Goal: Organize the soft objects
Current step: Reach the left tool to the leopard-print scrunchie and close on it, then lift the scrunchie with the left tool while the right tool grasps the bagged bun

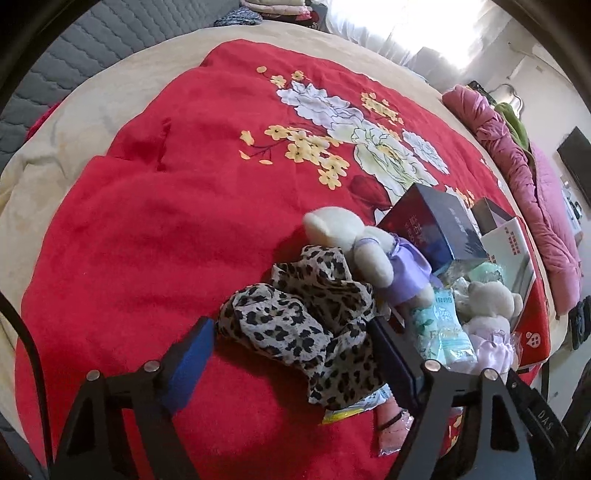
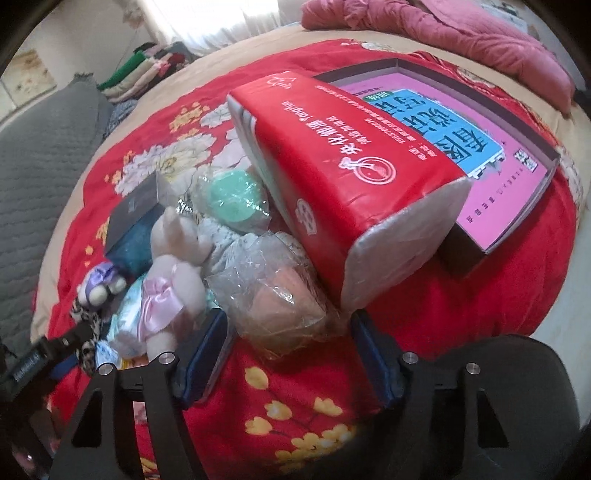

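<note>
My left gripper (image 1: 291, 339) is open, its jaws on either side of a crumpled leopard-print scarf (image 1: 306, 314) on the red floral blanket (image 1: 147, 221). A cream plush bear in a purple dress (image 1: 369, 251) lies just behind the scarf. A second plush in a pink dress (image 1: 487, 306) lies to the right; it also shows in the right wrist view (image 2: 173, 273). My right gripper (image 2: 288, 332) is open around a clear plastic bag with a peach item (image 2: 280, 299). A red tissue pack (image 2: 347, 184) leans just beyond it.
A dark blue box (image 1: 436, 225) and a teal wipes packet (image 1: 443, 325) sit in the pile. A green round item in plastic (image 2: 232, 199) and a pink-and-blue book in a box lid (image 2: 491, 147) lie nearby. A pink quilt (image 2: 443, 33) lines the bed edge.
</note>
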Demonstrator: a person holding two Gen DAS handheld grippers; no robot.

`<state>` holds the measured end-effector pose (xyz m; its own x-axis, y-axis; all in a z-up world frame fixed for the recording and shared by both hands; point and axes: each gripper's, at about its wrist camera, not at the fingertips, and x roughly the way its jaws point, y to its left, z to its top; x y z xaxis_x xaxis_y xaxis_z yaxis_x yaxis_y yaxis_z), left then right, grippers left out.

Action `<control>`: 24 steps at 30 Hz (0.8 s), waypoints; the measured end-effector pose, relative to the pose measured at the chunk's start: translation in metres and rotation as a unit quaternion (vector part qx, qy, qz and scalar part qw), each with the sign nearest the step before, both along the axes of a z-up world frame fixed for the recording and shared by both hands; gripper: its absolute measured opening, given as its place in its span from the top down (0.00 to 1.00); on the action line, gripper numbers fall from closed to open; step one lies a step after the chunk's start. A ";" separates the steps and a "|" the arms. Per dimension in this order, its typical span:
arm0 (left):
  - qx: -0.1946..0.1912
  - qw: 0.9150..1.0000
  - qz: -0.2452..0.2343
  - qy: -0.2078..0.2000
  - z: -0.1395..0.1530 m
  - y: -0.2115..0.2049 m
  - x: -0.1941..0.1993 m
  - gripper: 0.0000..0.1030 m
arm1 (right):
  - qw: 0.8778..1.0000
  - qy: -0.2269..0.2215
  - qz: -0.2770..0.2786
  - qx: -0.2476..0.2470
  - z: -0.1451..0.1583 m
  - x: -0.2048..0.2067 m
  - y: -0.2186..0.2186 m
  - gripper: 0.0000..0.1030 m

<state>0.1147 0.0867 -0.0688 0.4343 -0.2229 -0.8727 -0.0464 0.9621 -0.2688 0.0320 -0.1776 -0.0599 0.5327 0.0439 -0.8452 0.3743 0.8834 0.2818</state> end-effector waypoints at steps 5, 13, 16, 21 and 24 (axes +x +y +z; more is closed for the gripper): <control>-0.033 0.999 -0.006 0.004 -0.005 0.004 0.002 0.44 | 1.000 -0.008 0.011 -0.010 0.007 -0.006 -0.001 0.36; -0.054 0.998 -0.017 0.007 -0.011 0.004 0.003 0.85 | 0.996 -0.051 0.042 -0.054 0.038 -0.028 0.005 0.37; -0.054 0.998 -0.015 0.000 -0.008 0.005 -0.001 0.86 | 0.993 -0.074 0.053 -0.069 0.051 -0.035 0.008 0.37; -0.052 0.998 -0.007 -0.033 0.015 0.010 -0.016 0.86 | 0.989 -0.107 0.061 -0.086 0.070 -0.042 0.008 0.37; -0.049 0.998 -0.011 -0.048 0.030 0.007 -0.027 0.86 | 0.987 -0.120 0.060 -0.091 0.077 -0.043 0.005 0.37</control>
<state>0.0877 0.0933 -0.0388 0.5094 -0.3147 -0.8010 0.0042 0.9316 -0.3633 -0.0110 -0.1729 0.0176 0.7192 -0.0220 -0.6944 0.2055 0.9615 0.1823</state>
